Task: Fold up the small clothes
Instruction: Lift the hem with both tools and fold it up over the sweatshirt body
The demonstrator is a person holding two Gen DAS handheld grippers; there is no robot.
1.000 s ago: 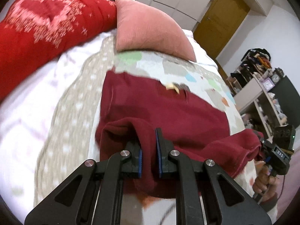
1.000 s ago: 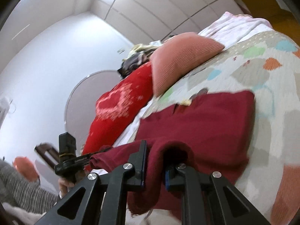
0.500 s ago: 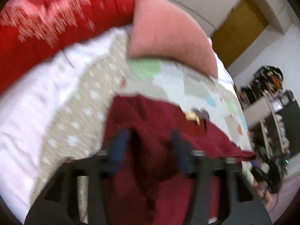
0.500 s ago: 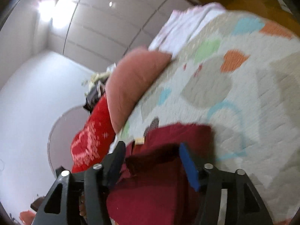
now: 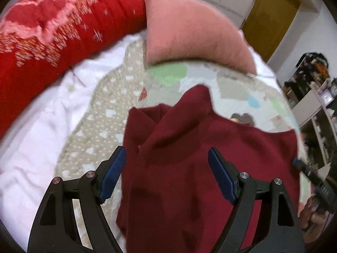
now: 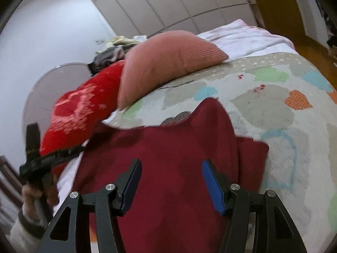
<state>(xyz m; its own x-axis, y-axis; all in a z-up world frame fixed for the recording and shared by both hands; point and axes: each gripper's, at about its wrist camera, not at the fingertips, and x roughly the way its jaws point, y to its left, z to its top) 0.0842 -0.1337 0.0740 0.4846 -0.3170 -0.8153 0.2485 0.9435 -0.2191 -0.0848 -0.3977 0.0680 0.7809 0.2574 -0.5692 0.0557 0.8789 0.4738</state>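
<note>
So we've got the maroon garment point(image 5: 189, 168) lying on the bed's patchwork quilt point(image 6: 284, 109), partly folded, with one corner sticking up toward the pink pillow point(image 5: 189, 31). Our left tool point(image 5: 166, 175) hangs right over it with its jaws apart and widening; the cloth shows between the blue pads point(image 5: 113, 172) but we can't see them pressing on anything. Our right tool point(image 6: 170, 185) is the same deal, jaws apart over the garment's other side, nothing pinched. From the right wrist view we can spot the left hand point(image 6: 38, 191) gripping its handle off at the garment's left edge. A red cushion point(image 5: 52, 42) with a pale heart pattern sits beside the pink pillow, and there's a white blanket point(image 5: 31, 137) next to the quilt. Both shots are a bit blurry, so the fold lines are hard to read
</note>
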